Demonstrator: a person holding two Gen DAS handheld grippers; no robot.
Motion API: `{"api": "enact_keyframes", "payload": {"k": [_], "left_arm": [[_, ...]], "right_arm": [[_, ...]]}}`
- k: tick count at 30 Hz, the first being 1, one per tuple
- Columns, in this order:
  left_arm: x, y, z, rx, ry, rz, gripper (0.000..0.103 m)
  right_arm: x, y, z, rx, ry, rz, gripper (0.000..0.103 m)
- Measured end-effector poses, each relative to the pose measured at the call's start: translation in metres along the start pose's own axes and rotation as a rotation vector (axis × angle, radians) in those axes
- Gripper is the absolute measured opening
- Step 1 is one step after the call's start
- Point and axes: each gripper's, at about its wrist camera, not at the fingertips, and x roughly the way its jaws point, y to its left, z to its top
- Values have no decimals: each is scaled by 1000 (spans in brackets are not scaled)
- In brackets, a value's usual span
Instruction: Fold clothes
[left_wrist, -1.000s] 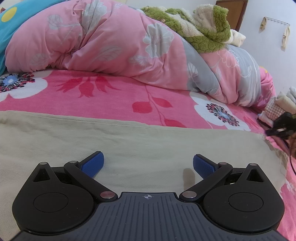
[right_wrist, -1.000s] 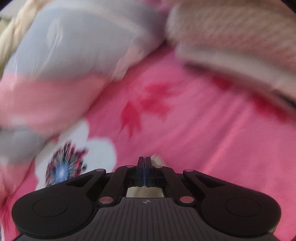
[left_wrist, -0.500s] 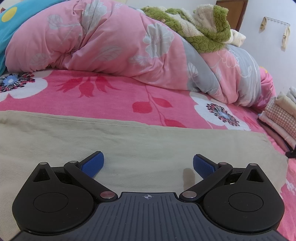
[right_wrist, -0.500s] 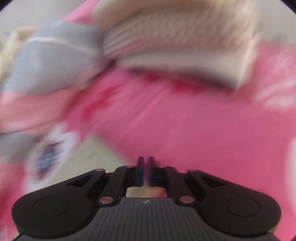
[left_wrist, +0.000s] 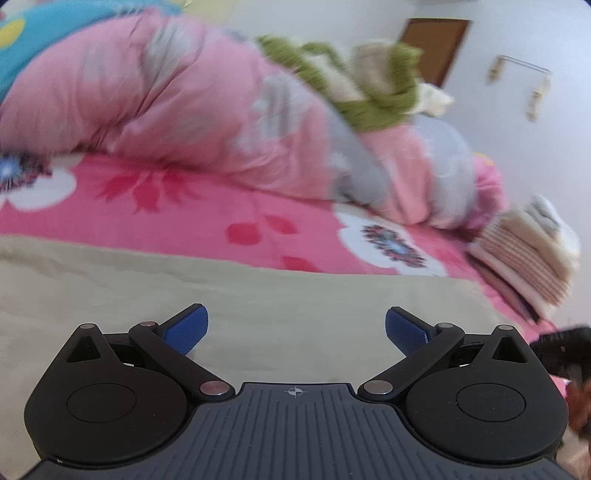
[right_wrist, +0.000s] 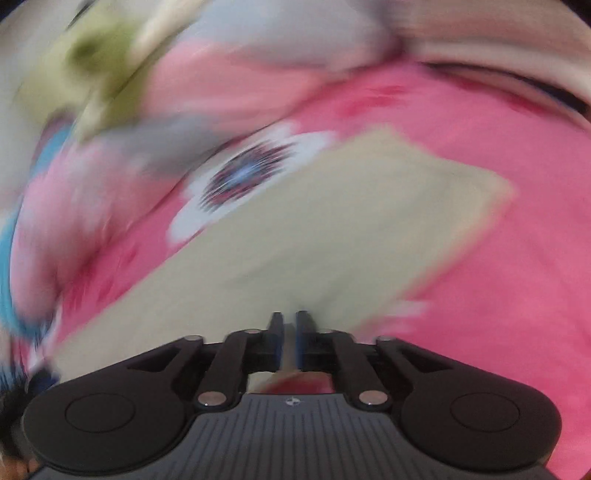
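Left wrist view: the left gripper (left_wrist: 296, 328) hovers low over the cloth (left_wrist: 258, 302), its blue fingers (left_wrist: 186, 328) spread wide with nothing between them. That wide stance over the middle of the fabric reads as a hand waiting to pin or pinch a fold. The cloth, a beige garment, lies flat on the bed (left_wrist: 207, 218), filling the view from 9 to 3 o'clock just ahead of the fingers. Beyond it, at 12 o'clock, a pink quilt (left_wrist: 166, 99) is heaped out of the way, with a green fleece (left_wrist: 369, 88) on top. At 3 o'clock a pile (left_wrist: 528, 251) of folded items sits near the bed edge, probably where finished pieces go. A dark blurred shape at the right edge, about 4 o'clock, may be the other tool; I cannot tell.

Right wrist view, heavily smeared: the right gripper (right_wrist: 289, 328) has its fingers all but together, a thin slit between them and nothing pinched. The cloth's corner points to 2 o'clock.

Against a second ago, the left view has risen a little and gone blurred, and the pile shows more fully. The right view then showed bare pink sheet and the pile; now the cloth fills it, so that hand has swung back toward the garment, likely to take its near edge.
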Motion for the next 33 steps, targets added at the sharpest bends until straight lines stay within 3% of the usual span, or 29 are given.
{"api": "enact_keyframes", "payload": {"k": [2,3,4,7,11,15,18,24,26,30,33], "left_arm": [[-17,-7,-1,18,-8,-13,103],[-24,-10,-5,14,-2,0,103],[-32,-13,-9,5,7,8,103],[-46,-18,-22,-12,31,28,103],[-60,-27,-38,10,50,76,103],[-64,-25,-47,42,51,132,103],[-63,-19,-51,52,68,157,103],[-66,-16,-56,89,74,130,103],[-67,-17,-56,90,73,129,103],[-67,-18,-56,94,76,130,103],[-64,-17,-57,106,83,129,103]], "right_arm": [[-27,-25,8,127,-78,-103,4],[-41,-24,8,101,-133,-183,4],[-51,-19,4,68,-168,-202,5],[-58,9,-7,6,-179,-60,6],[-27,95,-39,-303,-101,78,9],[15,149,-76,-601,-23,72,11],[12,137,-92,-726,13,29,11],[-39,111,-85,-776,25,-66,20],[-51,114,-77,-753,-23,-24,20],[-16,143,-51,-768,-117,14,20],[32,154,-37,-807,-94,22,19]]}}
